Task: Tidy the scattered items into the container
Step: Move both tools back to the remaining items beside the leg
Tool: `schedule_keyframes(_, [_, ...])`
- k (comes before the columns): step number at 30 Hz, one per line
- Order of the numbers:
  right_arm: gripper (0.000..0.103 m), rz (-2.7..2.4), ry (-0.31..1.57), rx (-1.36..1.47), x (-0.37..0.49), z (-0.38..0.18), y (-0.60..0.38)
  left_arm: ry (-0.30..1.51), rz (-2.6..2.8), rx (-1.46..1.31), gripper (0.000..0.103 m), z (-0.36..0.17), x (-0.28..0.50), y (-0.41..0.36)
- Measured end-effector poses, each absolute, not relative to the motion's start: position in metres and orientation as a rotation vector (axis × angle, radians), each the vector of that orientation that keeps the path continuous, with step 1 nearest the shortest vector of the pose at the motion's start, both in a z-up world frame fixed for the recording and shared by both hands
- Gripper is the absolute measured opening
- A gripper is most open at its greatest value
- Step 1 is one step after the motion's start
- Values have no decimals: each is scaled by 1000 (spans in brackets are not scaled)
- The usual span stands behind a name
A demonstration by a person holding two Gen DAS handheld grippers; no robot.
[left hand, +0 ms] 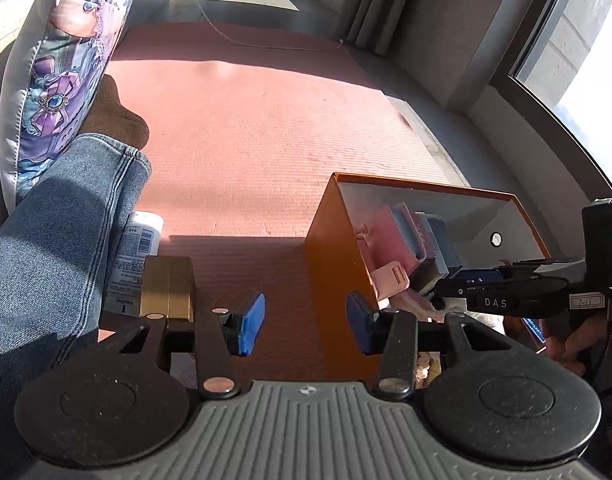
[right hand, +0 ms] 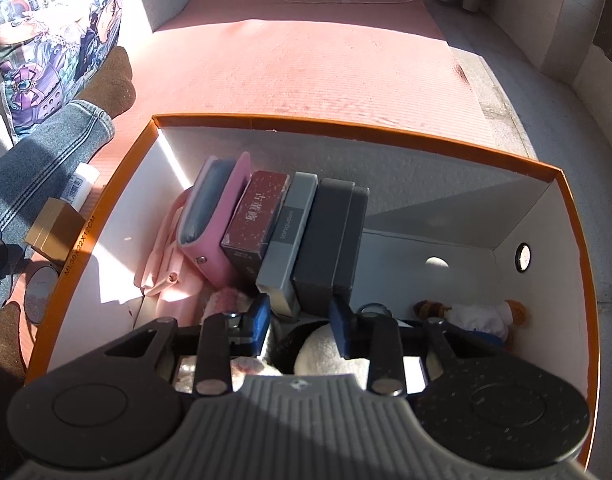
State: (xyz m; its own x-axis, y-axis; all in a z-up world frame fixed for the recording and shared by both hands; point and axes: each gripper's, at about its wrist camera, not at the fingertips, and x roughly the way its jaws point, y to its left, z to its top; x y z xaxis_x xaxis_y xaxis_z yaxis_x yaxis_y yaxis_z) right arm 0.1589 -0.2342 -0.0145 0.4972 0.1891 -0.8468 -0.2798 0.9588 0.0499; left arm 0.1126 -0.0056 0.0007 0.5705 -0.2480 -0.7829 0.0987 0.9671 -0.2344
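Cardboard, stiff and probably light: the gold box (left hand: 168,288) just left of the released left gripper (left hand: 304,322) suits a side pinch; right gripper (right hand: 300,318) gapes over the orange container (right hand: 345,126).

One orange box (right hand: 457,151) holds four upright cases: one pink (right hand: 210,216), one maroon (right hand: 254,216), one grey (right hand: 288,236), one black (right hand: 325,236). Two plush toys: one white (right hand: 325,354), one small bear (right hand: 473,314). Outside: one gold box (right hand: 54,230), one white tube (right hand: 81,184), one round compact (right hand: 40,292).
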Motion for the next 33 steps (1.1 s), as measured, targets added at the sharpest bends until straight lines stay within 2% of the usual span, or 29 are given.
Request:
schedule_keyframes(5, [43,256,932,-77,133,2,-234,960,-200,-160,53,-3,110,-7])
schedule_keyframes(7, [52,257,877,-49,121,11,-233,963,-198,-154,53,-2,108,-7])
schedule_keyframes(10, [57,258,796,1,104,26,-227,956,-190,-138,53,1,105,-6])
schedule_keyframes(17, [60,229,678,114,79,47,-208,942,-156,-113,53,8,95,7])
schedule_keyframes(24, [63,222,653,125,64,50,-181,946,-138,-108,53,7,87,22])
schedule_keyframes(29, [75,271,660,103,62,45,-156,978,-139,-92,54,5,82,34])
schedule_keyframes(33, [75,343,699,67,66,40,-133,1017,-140,-65,54,0,79,47])
